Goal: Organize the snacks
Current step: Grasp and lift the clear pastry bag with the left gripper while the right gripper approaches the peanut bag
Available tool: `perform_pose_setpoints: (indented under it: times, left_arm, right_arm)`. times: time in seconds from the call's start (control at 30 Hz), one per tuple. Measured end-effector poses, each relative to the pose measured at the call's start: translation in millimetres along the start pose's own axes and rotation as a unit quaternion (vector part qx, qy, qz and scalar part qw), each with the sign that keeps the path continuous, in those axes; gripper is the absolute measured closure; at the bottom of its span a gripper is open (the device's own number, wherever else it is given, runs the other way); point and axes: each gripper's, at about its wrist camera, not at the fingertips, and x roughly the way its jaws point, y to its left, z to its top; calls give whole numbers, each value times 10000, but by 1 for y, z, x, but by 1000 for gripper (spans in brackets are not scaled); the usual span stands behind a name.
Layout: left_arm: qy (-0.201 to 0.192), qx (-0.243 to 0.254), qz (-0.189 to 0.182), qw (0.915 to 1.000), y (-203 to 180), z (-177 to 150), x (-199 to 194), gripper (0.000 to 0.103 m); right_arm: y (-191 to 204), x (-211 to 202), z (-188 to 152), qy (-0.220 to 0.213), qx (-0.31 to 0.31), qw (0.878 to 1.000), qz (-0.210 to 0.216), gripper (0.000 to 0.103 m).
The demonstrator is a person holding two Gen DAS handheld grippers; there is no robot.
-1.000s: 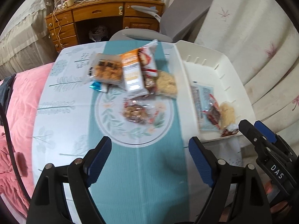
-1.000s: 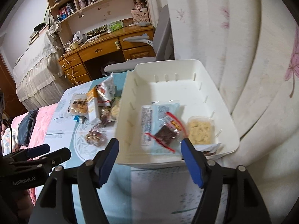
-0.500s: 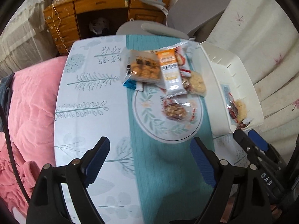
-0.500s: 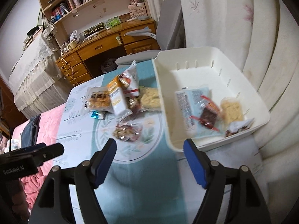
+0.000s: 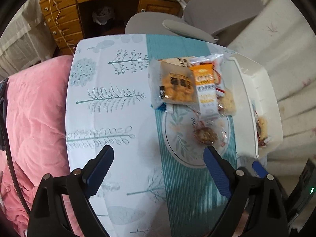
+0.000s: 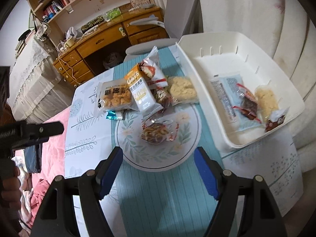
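Several snack packs lie on the table. A clear pack of nut clusters (image 6: 157, 131) (image 5: 205, 134) lies alone on the round leaf print. Behind it are a cracker pack (image 6: 116, 96) (image 5: 175, 87), an orange oats pack (image 6: 141, 90) (image 5: 205, 86), a red and white bag (image 6: 153, 69) and a yellow puffed cake (image 6: 182, 88). The white bin (image 6: 209, 106) (image 5: 246, 90) at the right holds a pale blue packet (image 6: 227, 92), a red pack (image 6: 247, 102) and a yellow cake (image 6: 266, 98). My right gripper (image 6: 159, 158) is open and empty, just short of the nut clusters. My left gripper (image 5: 158, 158) is open and empty over the table.
A pink blanket (image 5: 33, 118) lies along the table's left edge. A grey office chair (image 5: 197, 19) and a wooden desk (image 5: 110, 0) stand beyond the far edge. White curtains (image 6: 256, 9) hang to the right of the bin.
Both grippers swung left, away from the bin. The right now faces the loose snacks on the table, and the left looks over the table's left half. Both stay open and empty.
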Motion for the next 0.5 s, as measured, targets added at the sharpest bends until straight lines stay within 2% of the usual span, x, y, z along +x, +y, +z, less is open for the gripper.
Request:
perform_pose_setpoints:
  times: [0.23, 0.5]
  left_arm:
    - [48, -309, -146, 9994, 14, 31, 27, 11]
    - [-170, -427, -535, 9975, 15, 59, 63, 11]
  right_arm:
    - [14, 27, 6, 230, -56, 9997, 81, 26]
    - [15, 58, 14, 215, -97, 9997, -18, 25]
